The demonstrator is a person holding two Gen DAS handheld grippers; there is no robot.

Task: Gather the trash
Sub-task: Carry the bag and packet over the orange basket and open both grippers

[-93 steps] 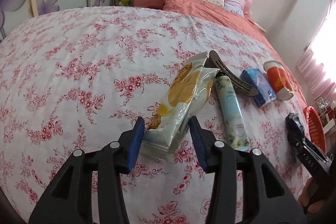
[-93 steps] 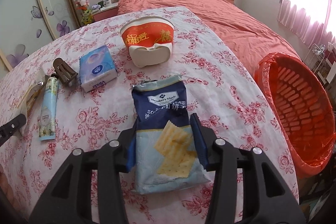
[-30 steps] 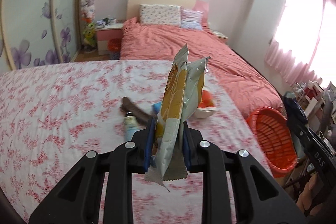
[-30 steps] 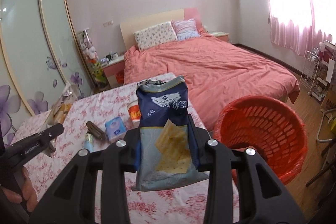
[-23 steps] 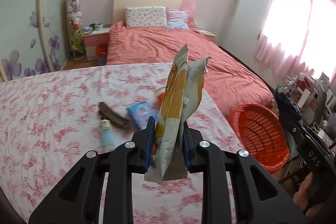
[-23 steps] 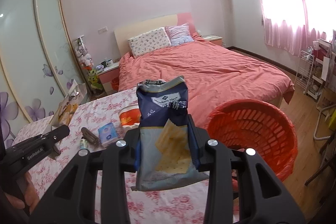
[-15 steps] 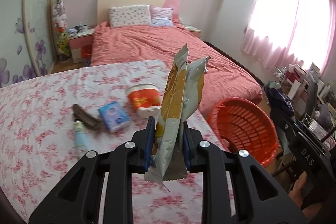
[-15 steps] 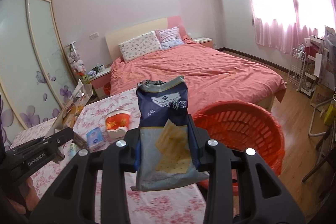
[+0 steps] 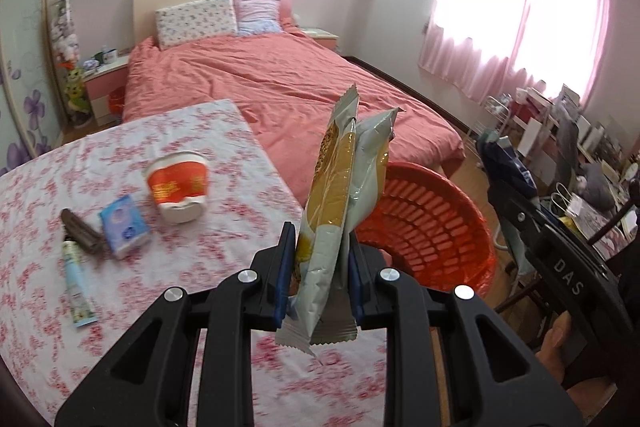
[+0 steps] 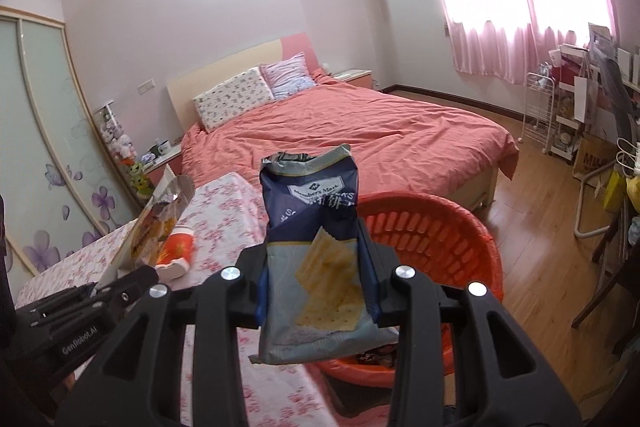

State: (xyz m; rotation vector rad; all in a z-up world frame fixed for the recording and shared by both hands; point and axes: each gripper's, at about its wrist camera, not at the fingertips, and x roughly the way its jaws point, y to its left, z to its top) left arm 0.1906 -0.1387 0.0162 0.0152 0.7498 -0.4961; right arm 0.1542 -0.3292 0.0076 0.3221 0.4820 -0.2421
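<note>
My left gripper (image 9: 320, 263) is shut on a yellow and silver snack wrapper (image 9: 332, 211), held upright above the flowered table's right edge. The red mesh basket (image 9: 436, 223) stands on the floor just beyond and to the right. My right gripper (image 10: 318, 275) is shut on a blue Member's Mark cracker bag (image 10: 316, 247), held over the near rim of the basket (image 10: 444, 239). The left gripper and its wrapper (image 10: 156, 223) show at the left of the right wrist view.
On the flowered table (image 9: 224, 163) lie an orange noodle cup (image 9: 178, 187), a blue tissue pack (image 9: 124, 227), a brown clip (image 9: 80, 231) and a tube (image 9: 78, 287). A pink bed (image 9: 280, 87) stands behind. A chair and cluttered shelves (image 10: 584, 107) are to the right.
Both grippers have lifted their bags off the table and swung right toward the basket, which is now closer and larger in both views. Both stay shut.
</note>
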